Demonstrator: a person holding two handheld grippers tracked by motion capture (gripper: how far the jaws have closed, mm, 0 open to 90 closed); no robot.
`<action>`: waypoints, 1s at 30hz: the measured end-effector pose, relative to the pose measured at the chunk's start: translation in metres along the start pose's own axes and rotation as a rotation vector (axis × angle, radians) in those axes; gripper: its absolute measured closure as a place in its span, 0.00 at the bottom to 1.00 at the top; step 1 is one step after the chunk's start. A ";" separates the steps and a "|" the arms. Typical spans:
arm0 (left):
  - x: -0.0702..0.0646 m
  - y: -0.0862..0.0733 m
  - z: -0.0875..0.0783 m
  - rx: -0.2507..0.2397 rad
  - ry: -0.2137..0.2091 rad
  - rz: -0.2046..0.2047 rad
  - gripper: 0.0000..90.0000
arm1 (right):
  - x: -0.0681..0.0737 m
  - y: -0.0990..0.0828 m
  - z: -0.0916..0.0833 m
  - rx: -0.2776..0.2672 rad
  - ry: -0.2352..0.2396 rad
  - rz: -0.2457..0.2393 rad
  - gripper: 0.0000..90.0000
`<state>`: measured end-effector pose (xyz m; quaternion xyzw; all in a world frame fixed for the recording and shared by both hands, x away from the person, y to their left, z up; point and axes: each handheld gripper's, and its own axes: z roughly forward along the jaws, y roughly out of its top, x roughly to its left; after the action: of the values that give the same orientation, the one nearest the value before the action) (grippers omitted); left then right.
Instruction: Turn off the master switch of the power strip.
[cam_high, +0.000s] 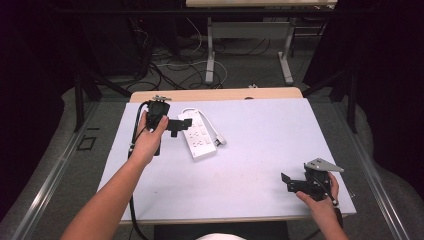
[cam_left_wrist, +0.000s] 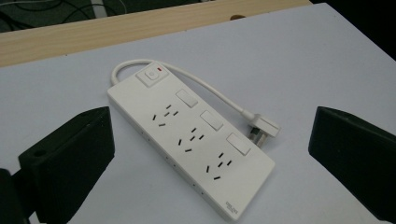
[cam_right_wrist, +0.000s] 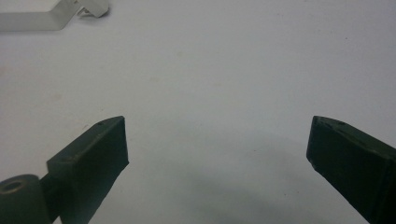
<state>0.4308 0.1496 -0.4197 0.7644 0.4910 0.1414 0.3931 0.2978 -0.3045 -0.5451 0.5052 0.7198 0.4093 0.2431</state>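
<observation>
Power strip (cam_left_wrist: 190, 140) lies flat on table (cam_high: 260, 150), just ahead of my left claw (cam_high: 176, 126), released wide, empty. Rigid, light, slick plastic: grip across narrow sides mid-body, not cord (cam_left_wrist: 210, 88). Right claw (cam_high: 294, 183) released, well apart.

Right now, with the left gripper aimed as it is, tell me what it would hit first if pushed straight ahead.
Most likely the white power strip. In the left gripper view it lies centred between the open jaws of the left gripper, with nothing in front of it. Exactly where on its top face is hard to judge.
</observation>
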 end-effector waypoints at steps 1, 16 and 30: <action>-0.001 -0.002 -0.003 -0.003 -0.008 0.003 0.00 | 0.000 0.000 0.000 0.000 0.000 0.000 0.05; -0.005 -0.041 -0.034 0.005 -0.032 0.025 0.01 | 0.000 0.001 -0.001 -0.001 -0.003 0.004 0.05; 0.016 -0.100 -0.047 -0.002 -0.032 -0.010 0.01 | 0.001 0.001 -0.001 -0.001 -0.004 0.007 0.05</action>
<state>0.3461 0.2065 -0.4657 0.7637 0.4886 0.1277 0.4022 0.2975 -0.3040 -0.5442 0.5086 0.7172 0.4095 0.2434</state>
